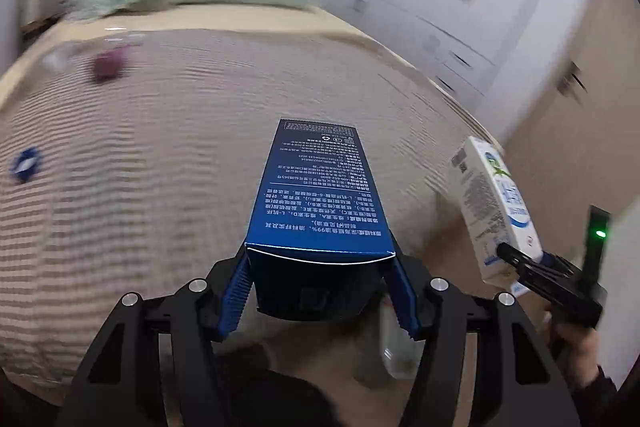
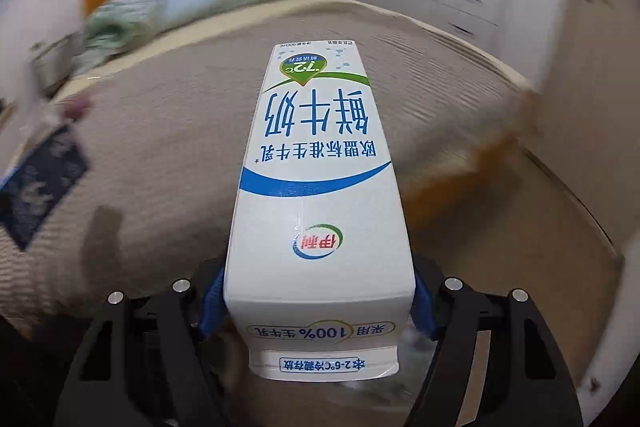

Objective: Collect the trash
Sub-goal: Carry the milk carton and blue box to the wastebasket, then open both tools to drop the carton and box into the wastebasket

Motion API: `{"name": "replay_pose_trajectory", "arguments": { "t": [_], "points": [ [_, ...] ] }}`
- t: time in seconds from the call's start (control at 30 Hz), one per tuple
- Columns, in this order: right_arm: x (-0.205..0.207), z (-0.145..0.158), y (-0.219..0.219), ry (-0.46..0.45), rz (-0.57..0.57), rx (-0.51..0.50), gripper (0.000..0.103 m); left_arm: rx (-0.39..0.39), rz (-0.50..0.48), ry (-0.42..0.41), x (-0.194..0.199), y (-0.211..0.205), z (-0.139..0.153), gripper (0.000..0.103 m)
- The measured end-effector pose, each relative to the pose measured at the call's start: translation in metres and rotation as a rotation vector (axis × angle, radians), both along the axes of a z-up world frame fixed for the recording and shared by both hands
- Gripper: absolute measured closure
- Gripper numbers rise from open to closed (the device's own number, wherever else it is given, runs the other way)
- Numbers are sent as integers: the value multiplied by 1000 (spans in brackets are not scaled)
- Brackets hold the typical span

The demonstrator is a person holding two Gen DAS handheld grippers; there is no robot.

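Ahead of the left fingers (image 1: pixel 240 291), the held blue box (image 1: pixel 316 187) fills the jaws; beyond it the striped bedspread (image 1: pixel 180 131) lies mostly bare. Far left ahead: blue scrap (image 1: pixel 25 163), purple blur (image 1: pixel 107 65). Milk carton (image 2: pixel 318 167) blocks the right fingers (image 2: pixel 212 301); pillows (image 2: pixel 224 1) well beyond.

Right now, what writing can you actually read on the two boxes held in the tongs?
milk carton: "鲜牛奶"
Same carton: "欧盟标准生牛乳"
Same carton: "伊利"
Same carton: "采用100%生牛乳"
Same carton: "2-6°C冷藏存放"
Same carton, green drop: "72°"; the small line at its far end is too small.
blue box: rows of fine white print, too small to read.
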State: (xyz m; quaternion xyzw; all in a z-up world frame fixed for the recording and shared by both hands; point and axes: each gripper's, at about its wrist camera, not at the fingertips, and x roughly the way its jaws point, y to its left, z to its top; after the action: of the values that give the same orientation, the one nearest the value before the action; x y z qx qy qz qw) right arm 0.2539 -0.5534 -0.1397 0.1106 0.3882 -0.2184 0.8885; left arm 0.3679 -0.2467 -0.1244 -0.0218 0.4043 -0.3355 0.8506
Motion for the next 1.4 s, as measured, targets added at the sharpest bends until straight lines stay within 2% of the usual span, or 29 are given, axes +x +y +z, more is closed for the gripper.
{"name": "replay_pose_trajectory", "arguments": {
  "t": [0.1,0.2,0.27,0.33,0.4,0.47,0.57,0.7,0.87,0.93,1.0,1.13,1.23,1.33,1.4],
  "points": [
    [-55,-33,-41,79,-96,37,34,30,-151,55,-35,-56,-14,45],
    [-96,-84,-65,164,-157,114,33,120,-264,111,-63,-113,-53,45],
    [-109,-121,-68,214,-168,178,34,203,-314,192,-73,-147,-89,45],
    [-114,-151,-69,253,-158,228,34,273,-334,311,-75,-176,-127,45],
    [-111,-181,-71,297,-135,265,34,324,-340,386,-77,-198,-156,45],
    [-101,-211,-76,338,-132,305,34,372,-342,419,-81,-219,-181,45],
    [-80,-249,-84,390,-149,350,34,404,-345,455,-81,-233,-199,45],
    [-48,-276,-83,397,-149,412,34,451,-326,417,-75,-235,-212,45],
    [-18,-324,-71,402,-82,436,31,455,-252,468,-51,-221,-221,45],
    [-6,-354,-64,470,-72,441,31,452,-255,452,-50,-224,-220,45],
    [-1,-377,-59,552,-52,505,31,441,-263,445,-53,-226,-216,45],
    [-17,-356,-56,473,-19,534,21,403,-263,479,-48,-227,-216,44],
    [-35,-332,-53,461,12,515,21,384,-292,483,-50,-246,-218,44],
    [-61,-301,-61,386,-30,504,21,344,-340,466,-52,-272,-217,44],
    [-81,-284,-69,350,-84,510,21,291,-346,494,-50,-290,-221,44]
  ]
}}
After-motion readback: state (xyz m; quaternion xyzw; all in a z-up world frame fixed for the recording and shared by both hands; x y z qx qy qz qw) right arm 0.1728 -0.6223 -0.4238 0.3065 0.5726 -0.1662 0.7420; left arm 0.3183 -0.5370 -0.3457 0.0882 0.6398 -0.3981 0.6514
